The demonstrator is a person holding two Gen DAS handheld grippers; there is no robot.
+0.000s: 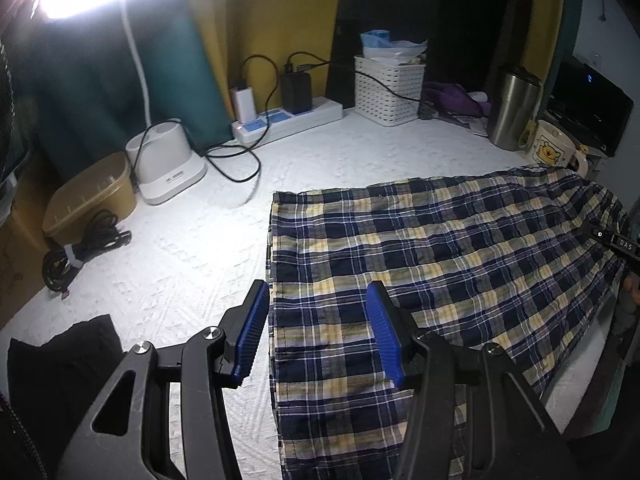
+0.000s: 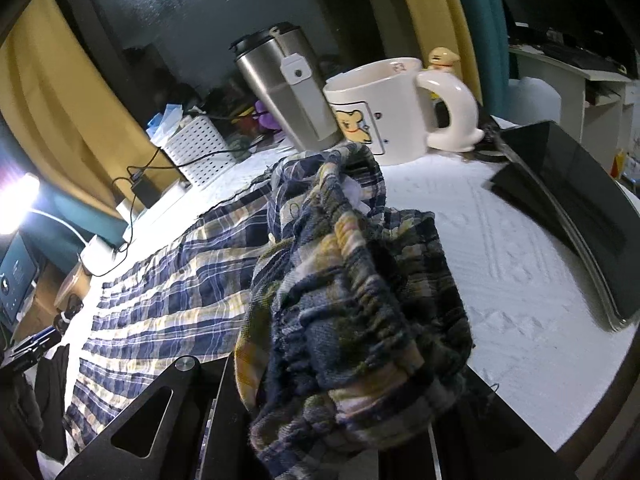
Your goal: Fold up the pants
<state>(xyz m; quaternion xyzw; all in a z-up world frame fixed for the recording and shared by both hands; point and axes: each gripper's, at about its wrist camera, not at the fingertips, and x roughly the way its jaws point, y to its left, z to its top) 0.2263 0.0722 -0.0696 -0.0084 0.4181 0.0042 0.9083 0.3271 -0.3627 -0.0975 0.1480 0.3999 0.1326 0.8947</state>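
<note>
Blue fingers (image 1: 253,334) of the left gripper (image 1: 318,334) stand apart over the plaid pants (image 1: 420,264); right gripper (image 2: 352,360) clamps their bunched waistband. Mug (image 2: 384,108) and tumbler (image 2: 288,84) stand just behind on the white tablecloth (image 2: 500,248).

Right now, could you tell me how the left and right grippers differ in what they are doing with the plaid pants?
The left gripper is open, its blue fingers straddling the leg-end edge of the plaid pants without gripping them. The right gripper has the bunched waistband draped over it and lifted off the white table cover; its fingers are hidden. Both work the same pants.
</note>
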